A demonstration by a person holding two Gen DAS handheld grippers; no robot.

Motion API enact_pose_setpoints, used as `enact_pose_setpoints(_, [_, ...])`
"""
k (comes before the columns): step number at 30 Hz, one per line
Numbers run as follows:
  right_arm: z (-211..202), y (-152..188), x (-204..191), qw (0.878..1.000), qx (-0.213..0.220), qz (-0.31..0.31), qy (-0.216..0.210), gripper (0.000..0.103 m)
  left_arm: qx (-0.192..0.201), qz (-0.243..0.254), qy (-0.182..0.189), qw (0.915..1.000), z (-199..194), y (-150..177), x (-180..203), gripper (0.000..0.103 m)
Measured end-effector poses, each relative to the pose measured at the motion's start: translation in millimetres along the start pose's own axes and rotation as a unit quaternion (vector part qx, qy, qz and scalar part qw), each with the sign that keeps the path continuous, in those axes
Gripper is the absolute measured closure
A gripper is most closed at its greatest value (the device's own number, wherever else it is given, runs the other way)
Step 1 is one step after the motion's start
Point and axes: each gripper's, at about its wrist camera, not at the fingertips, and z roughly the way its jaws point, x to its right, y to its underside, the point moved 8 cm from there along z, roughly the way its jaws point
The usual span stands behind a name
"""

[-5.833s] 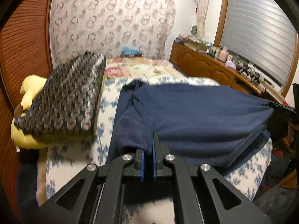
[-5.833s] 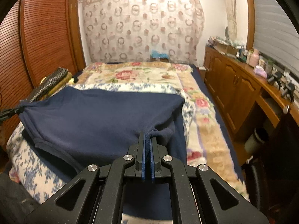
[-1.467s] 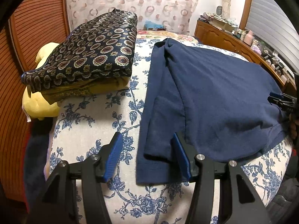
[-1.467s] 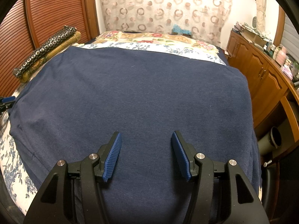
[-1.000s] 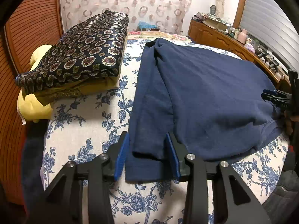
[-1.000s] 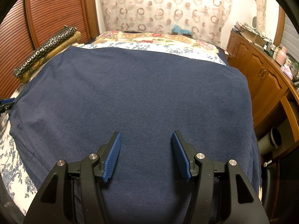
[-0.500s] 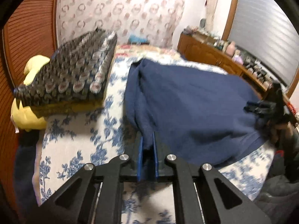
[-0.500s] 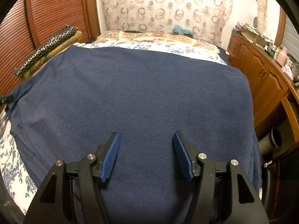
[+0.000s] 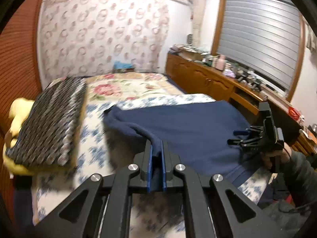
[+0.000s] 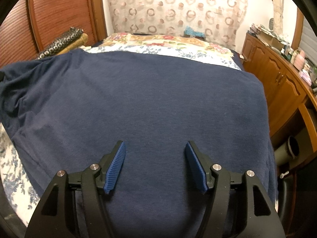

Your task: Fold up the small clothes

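Observation:
A navy blue garment (image 10: 150, 99) lies spread over the floral bed cover (image 10: 11, 174). In the left wrist view my left gripper (image 9: 156, 148) is shut on the garment's (image 9: 188, 125) near left edge and holds it lifted off the bed, with a ridge of cloth running up into the pads. My right gripper (image 10: 155, 148) hovers over the garment's near edge; its jaws are opening and no cloth is pinched between the blue pads (image 10: 116, 164). That same right gripper (image 9: 240, 137) shows at the right of the left wrist view, held by a hand (image 9: 275, 156).
A folded patterned cloth on a yellow cushion (image 9: 47, 125) lies at the bed's left side. A wooden cabinet (image 10: 277, 83) with clutter on top runs along the right. A wooden slatted door (image 10: 49, 13) stands at the left, a curtain (image 9: 103, 37) behind the bed.
My left gripper closed on the garment's left edge and rose, pulling the cloth up off the bed. My right gripper stayed in place, its jaws a little wider.

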Motion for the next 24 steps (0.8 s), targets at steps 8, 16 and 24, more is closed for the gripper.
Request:
enact_pose_setpoints(8, [-54.9, -8.5, 17.1, 0.998, 0.055, 0.016, 0.009, 0.039, -0.001, 0.041, 0.051, 0.9979, 34.1, -46.6, 58.0, 0.099])
enact_pose_setpoints(16, [-103.2, -9.4, 38.7, 0.995, 0.093, 0.024, 0.032, 0.039, -0.012, 0.087, 0.094, 0.9917, 56.7, -79.2, 126.8, 0.099])
enact_pose_setpoints(24, [-128.9, -3.6, 67.4, 0.991, 0.109, 0.04, 0.063, 0.039, -0.021, 0.137, 0.153, 0.9783, 64.3, -101.1, 206.4, 0.099])
